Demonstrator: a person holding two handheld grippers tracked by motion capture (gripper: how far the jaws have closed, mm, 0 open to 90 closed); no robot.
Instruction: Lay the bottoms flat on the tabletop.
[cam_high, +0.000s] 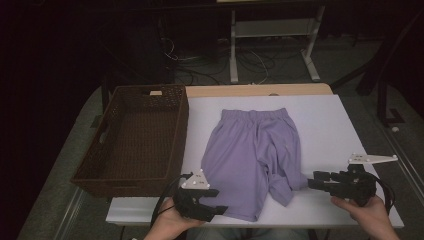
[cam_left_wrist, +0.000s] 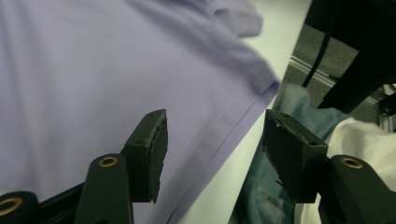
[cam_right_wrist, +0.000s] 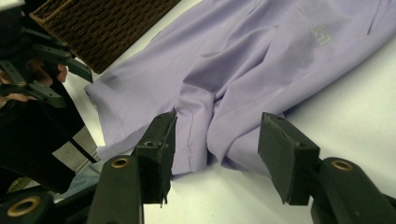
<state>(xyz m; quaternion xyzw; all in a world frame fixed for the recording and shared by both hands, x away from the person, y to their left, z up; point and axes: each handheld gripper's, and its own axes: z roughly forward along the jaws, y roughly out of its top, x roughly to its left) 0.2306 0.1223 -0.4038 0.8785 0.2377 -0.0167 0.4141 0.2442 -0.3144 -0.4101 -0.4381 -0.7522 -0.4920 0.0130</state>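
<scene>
A pair of lilac shorts (cam_high: 252, 150) lies spread on the white table top (cam_high: 325, 125), waistband toward the far side. The right leg is crumpled near the front edge. My left gripper (cam_high: 216, 209) is open at the hem of the left leg, the hem edge (cam_left_wrist: 224, 140) lying between its jaws. My right gripper (cam_high: 314, 180) is open, its jaws pointing left at the folded right leg end (cam_right_wrist: 219, 149). The shorts (cam_right_wrist: 243, 70) carry a small logo (cam_right_wrist: 321, 33).
A brown wicker basket (cam_high: 135, 142) stands on the table's left side, close beside the shorts. The front table edge runs just under both grippers. The table's right part is bare white. A white frame (cam_high: 272, 35) and cables lie on the floor behind.
</scene>
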